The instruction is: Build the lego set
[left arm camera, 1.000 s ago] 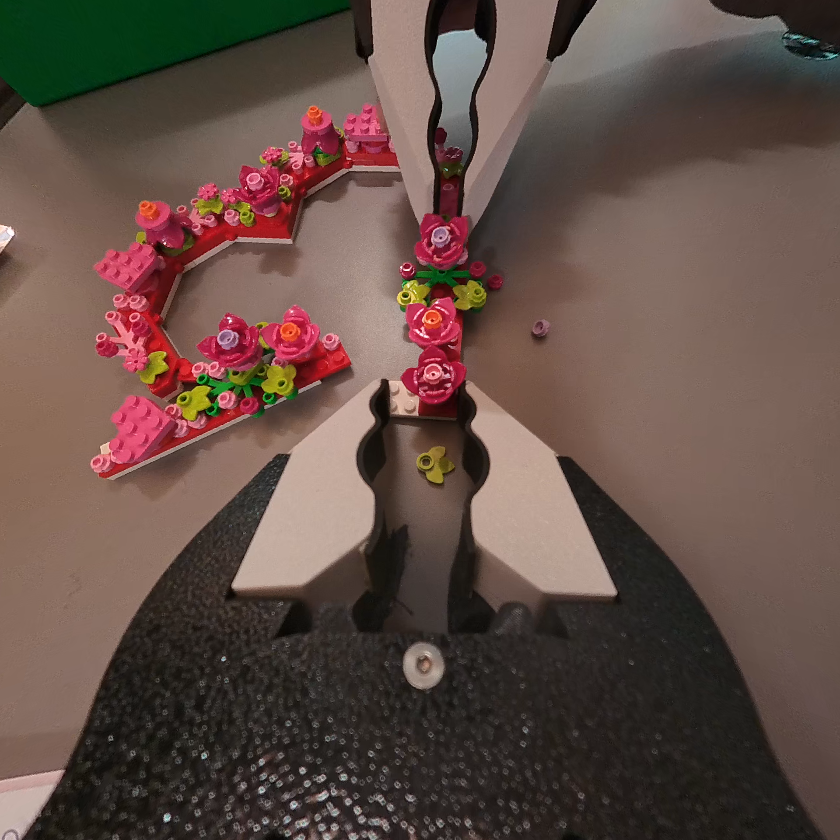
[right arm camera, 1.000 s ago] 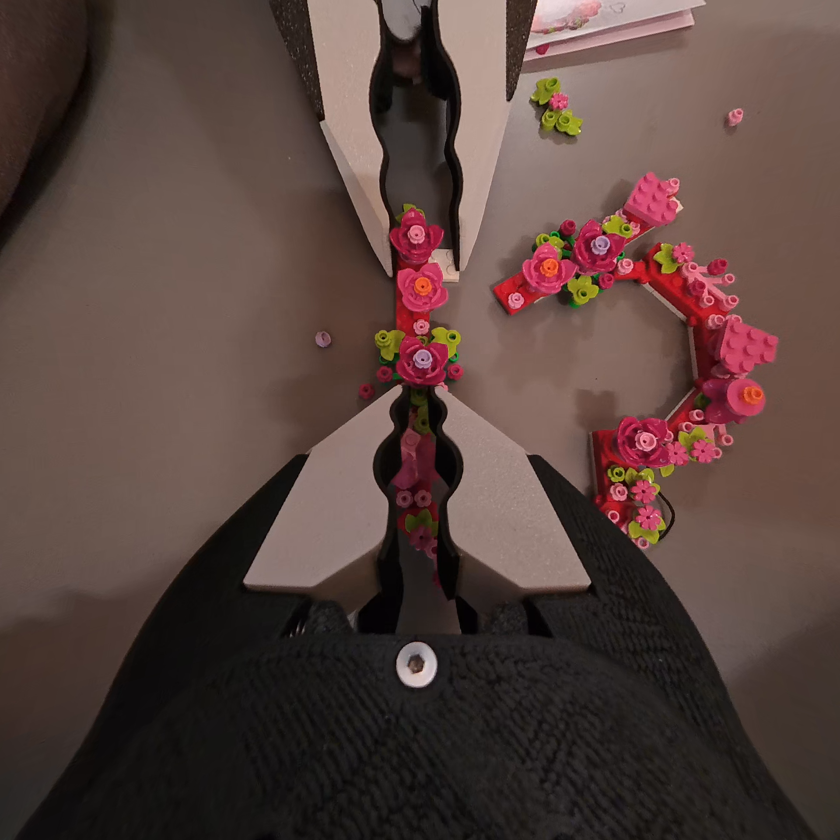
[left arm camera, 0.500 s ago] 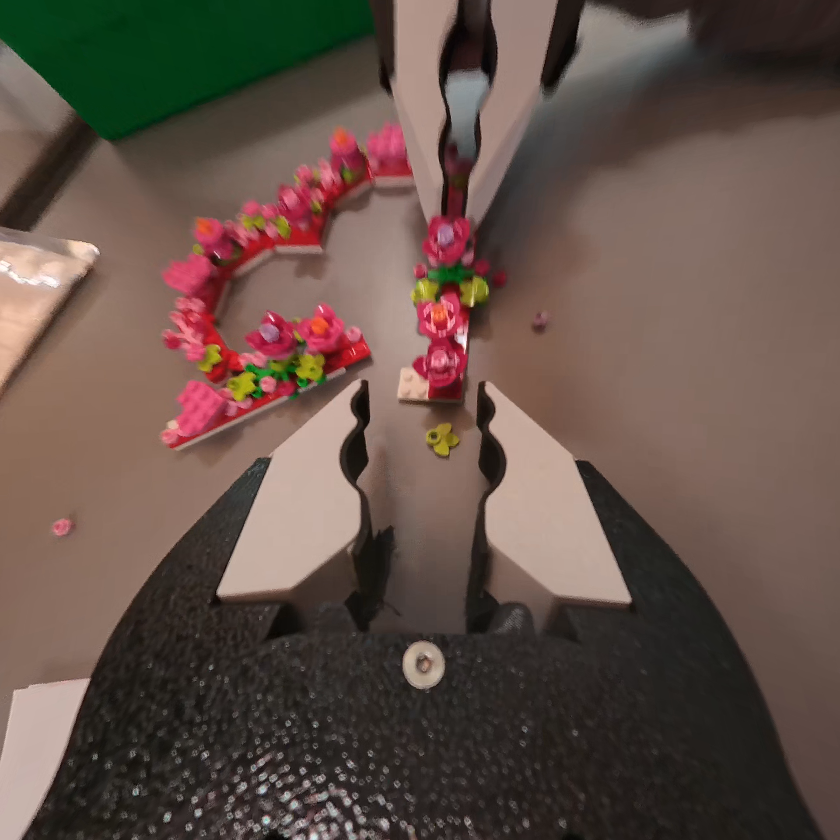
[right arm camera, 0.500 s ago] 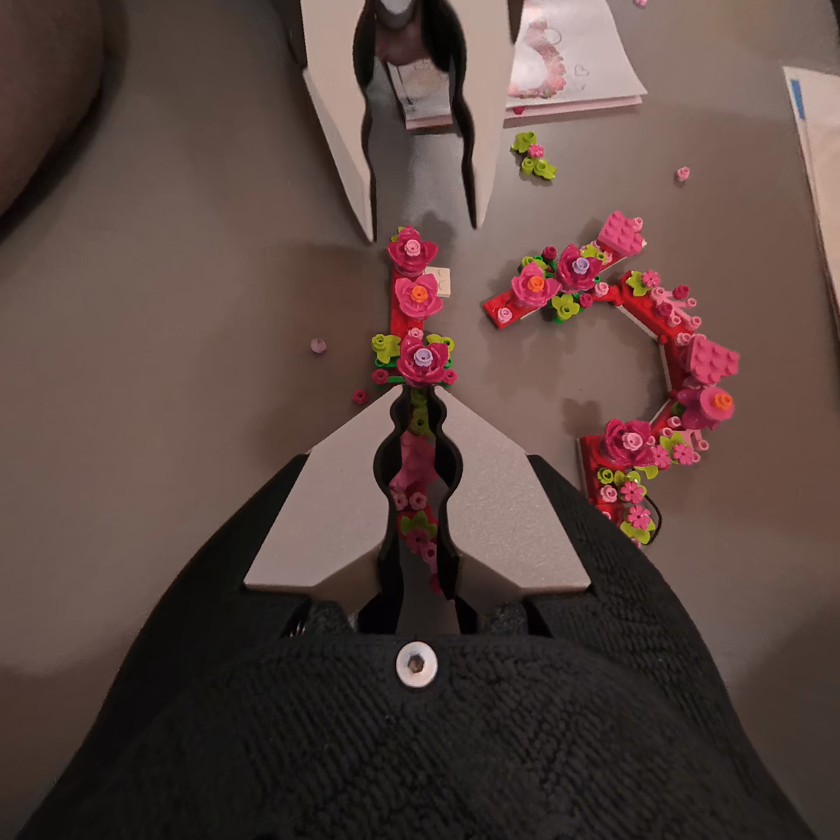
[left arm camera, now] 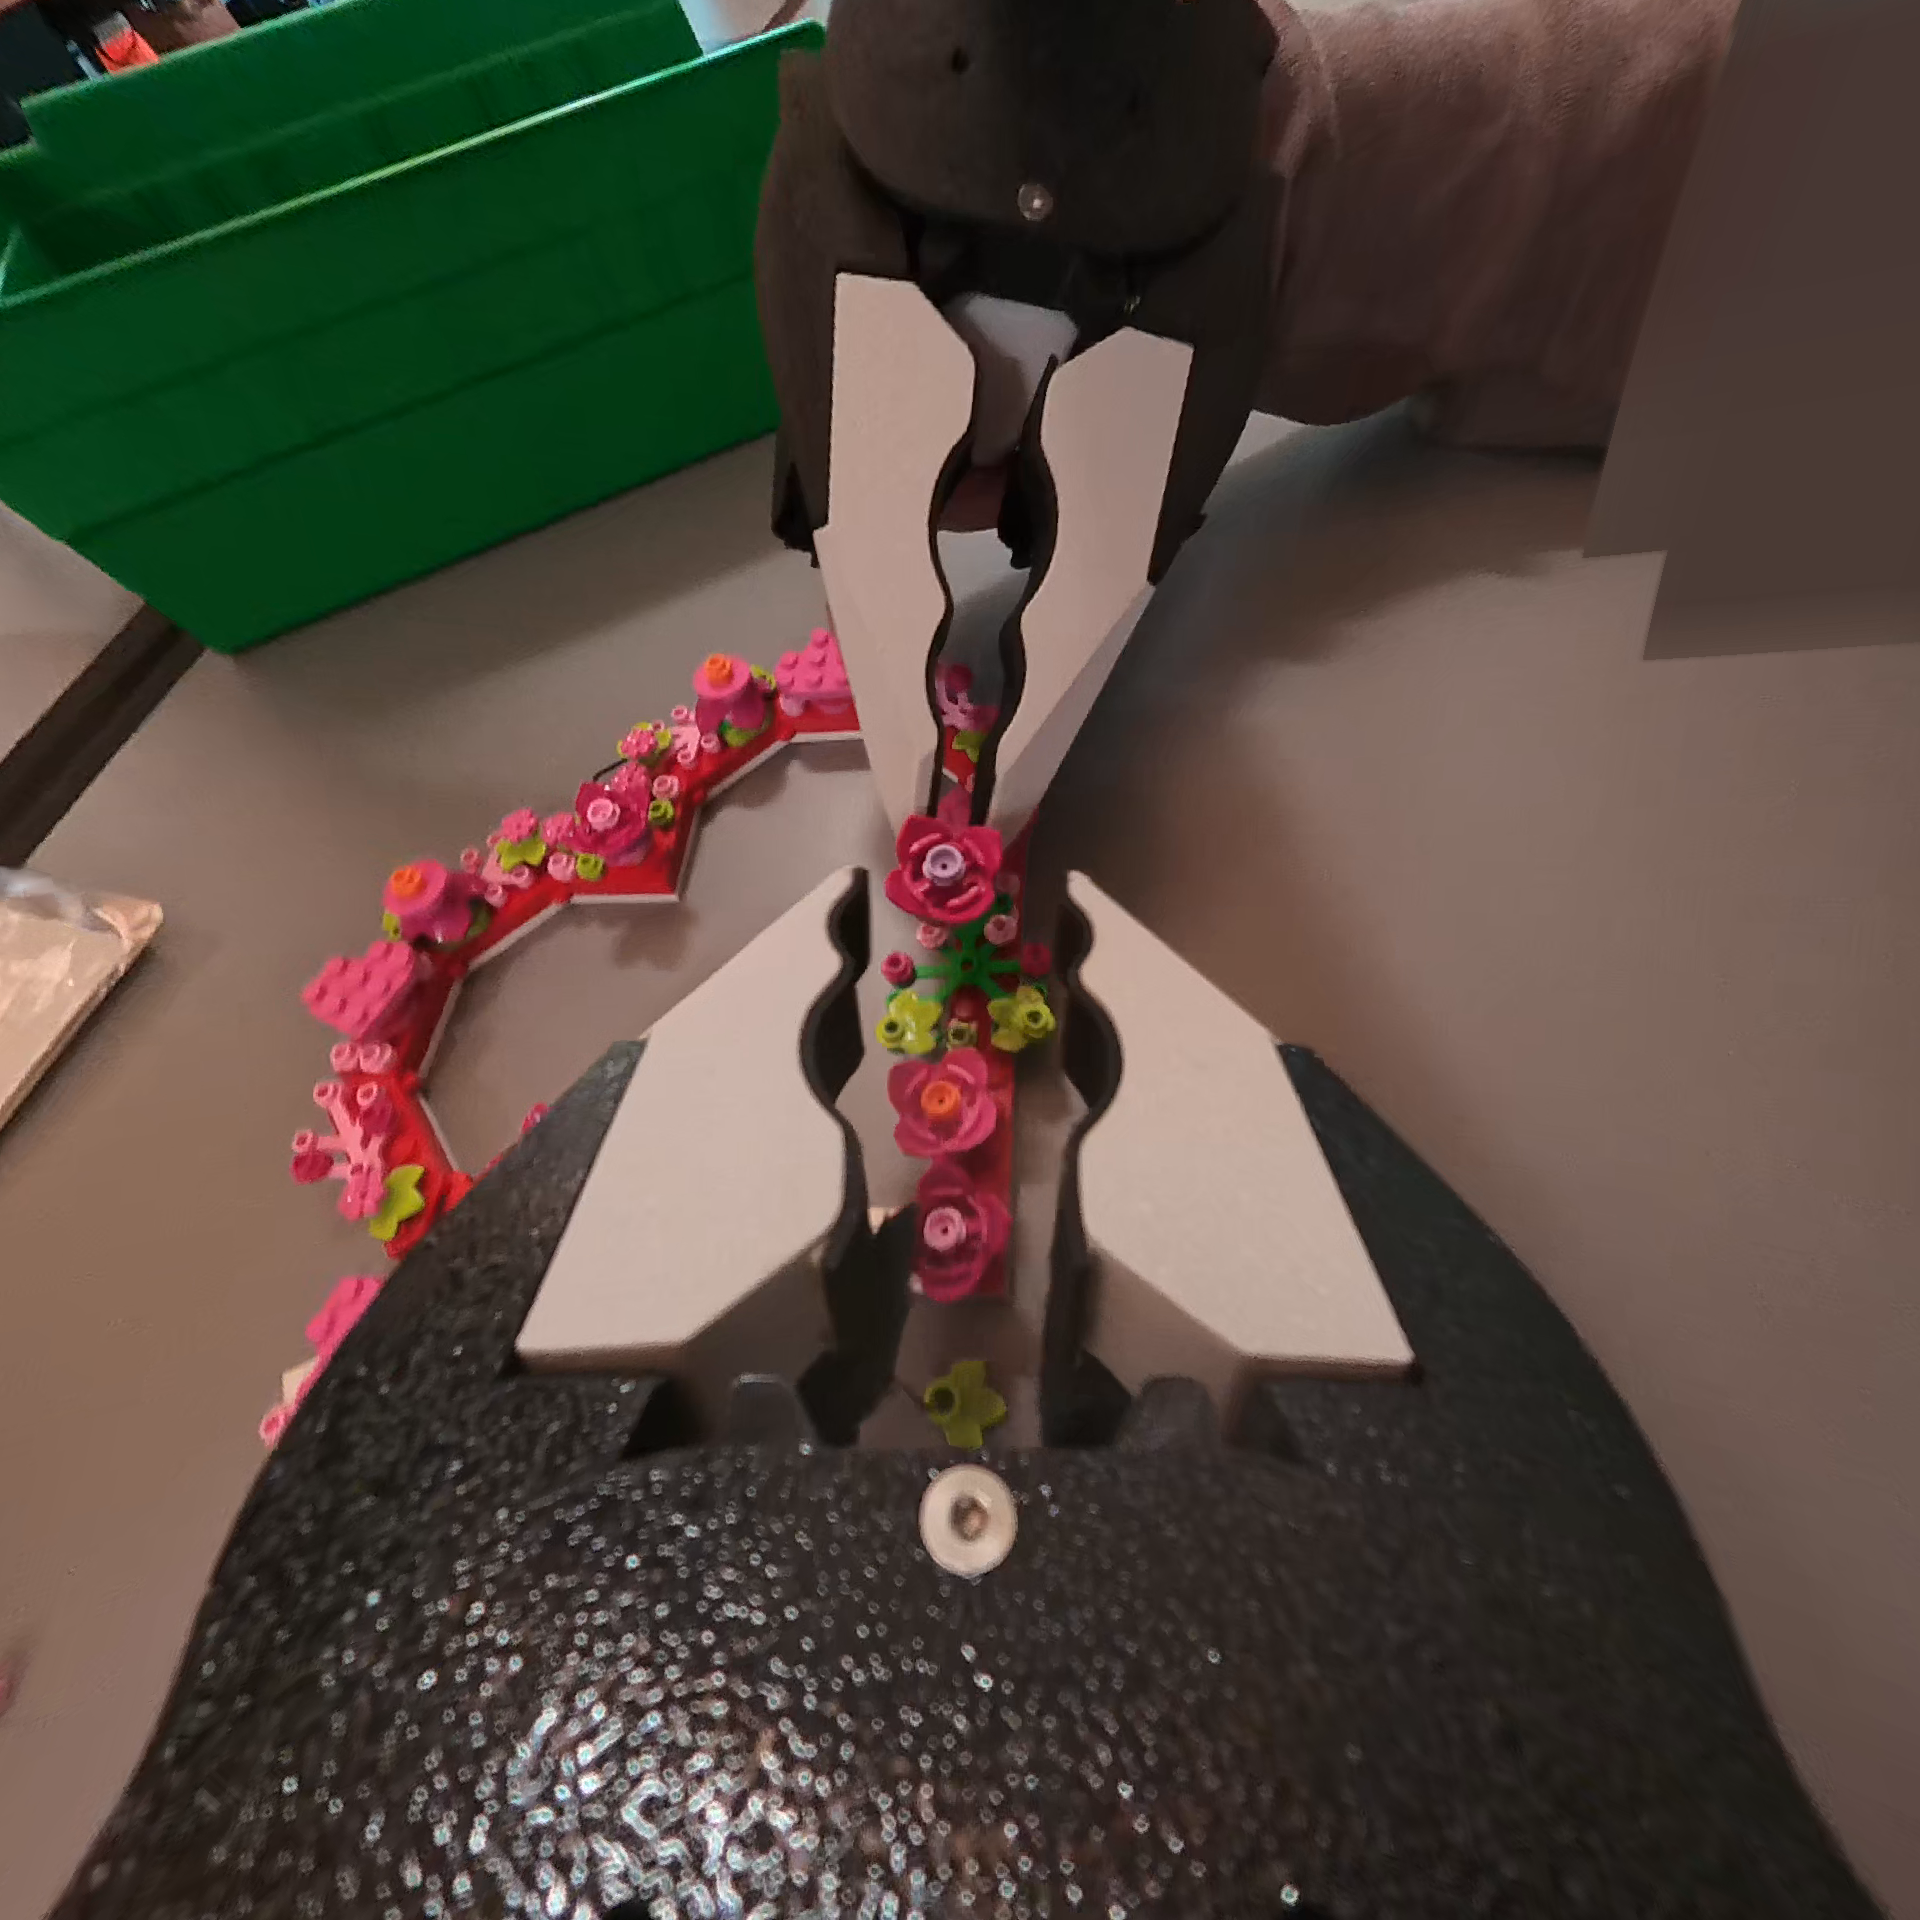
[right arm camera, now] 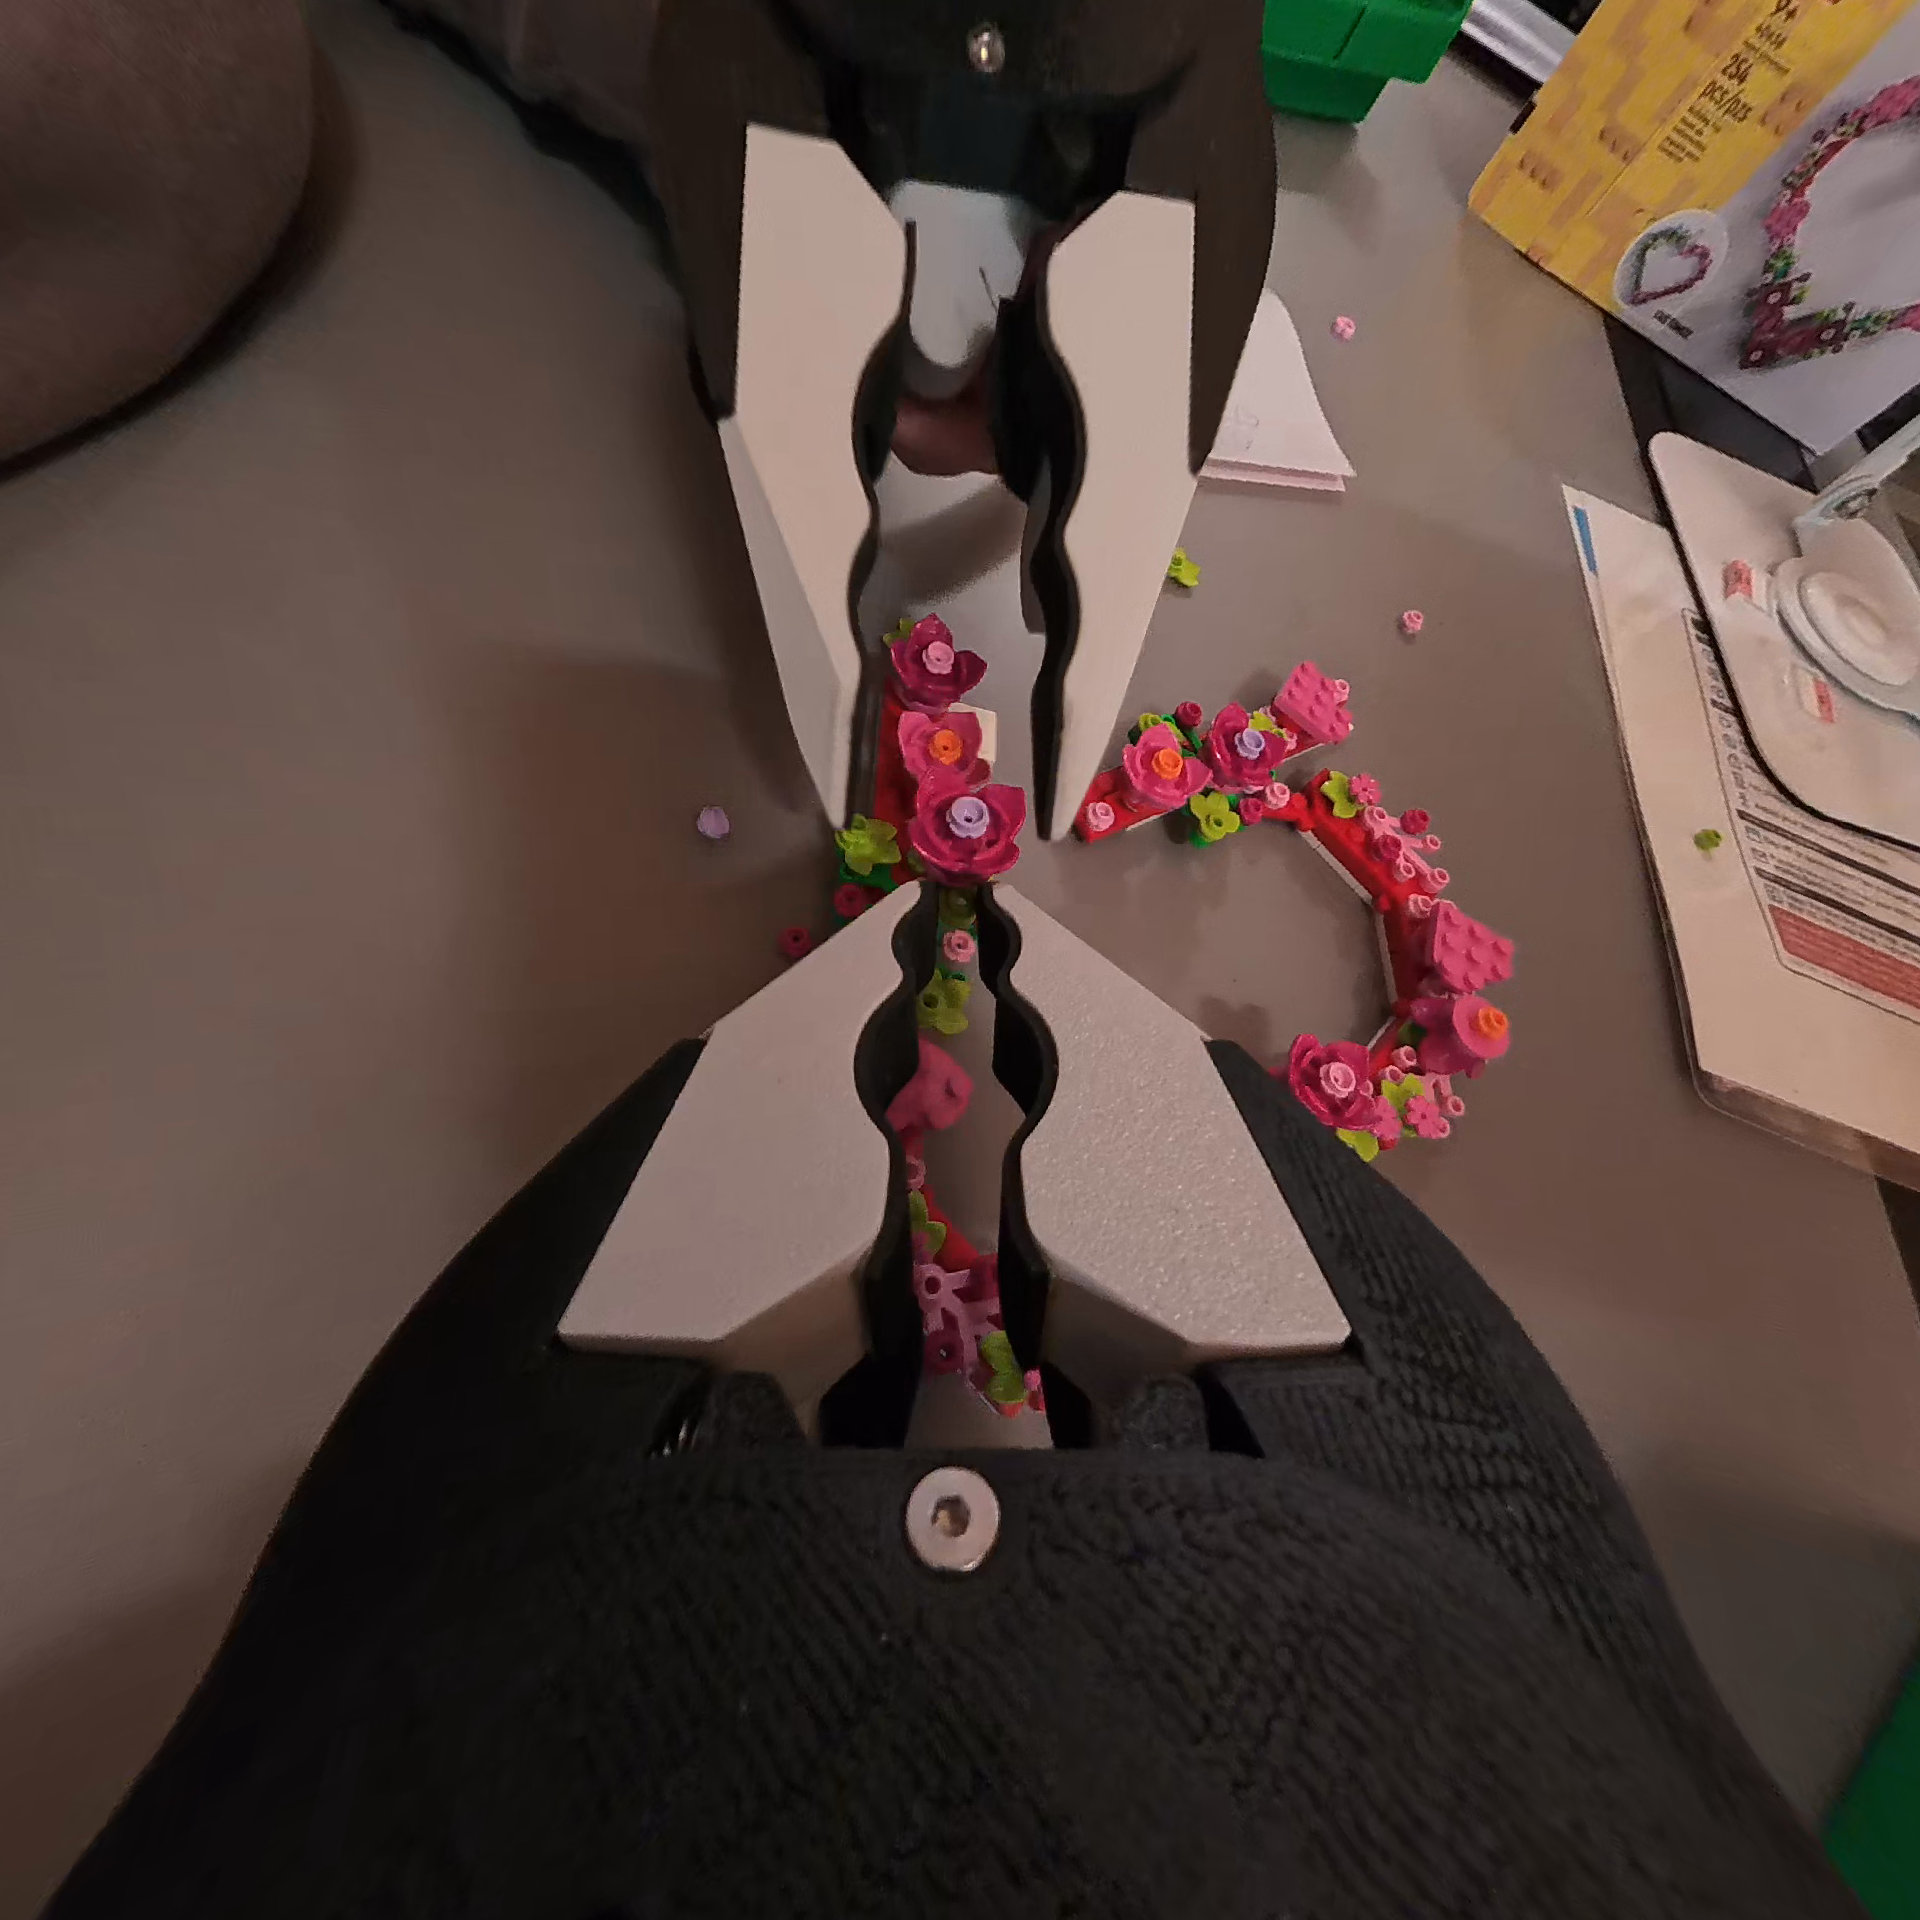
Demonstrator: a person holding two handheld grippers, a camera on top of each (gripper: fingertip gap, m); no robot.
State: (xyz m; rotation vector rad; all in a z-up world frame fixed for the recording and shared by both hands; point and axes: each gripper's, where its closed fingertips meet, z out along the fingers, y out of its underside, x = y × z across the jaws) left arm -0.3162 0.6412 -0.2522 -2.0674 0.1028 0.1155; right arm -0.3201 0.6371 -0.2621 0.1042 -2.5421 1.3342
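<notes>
Red plates covered in pink roses make up the straight lego strip (left arm camera: 951, 1049), and right now the right gripper (right arm camera: 958, 891) is clamped on one end of it, lifted off the grey table (left arm camera: 1455, 935). The left gripper (left arm camera: 961, 914) has its jaws spread wide on either side of the other end, not touching it as far as I can tell (the angle is a bit tricky). The bigger curved flower section (right arm camera: 1382, 883) lies flat on the table off to the side, well apart from the strip. A loose lime leaf piece (left arm camera: 966, 1403) sits on the table under the left gripper. Over by the table edge there's a green bin (left arm camera: 364, 312), but I can't see what's in it from here. The yellow set box (right arm camera: 1704, 166) stands at the far corner.
</notes>
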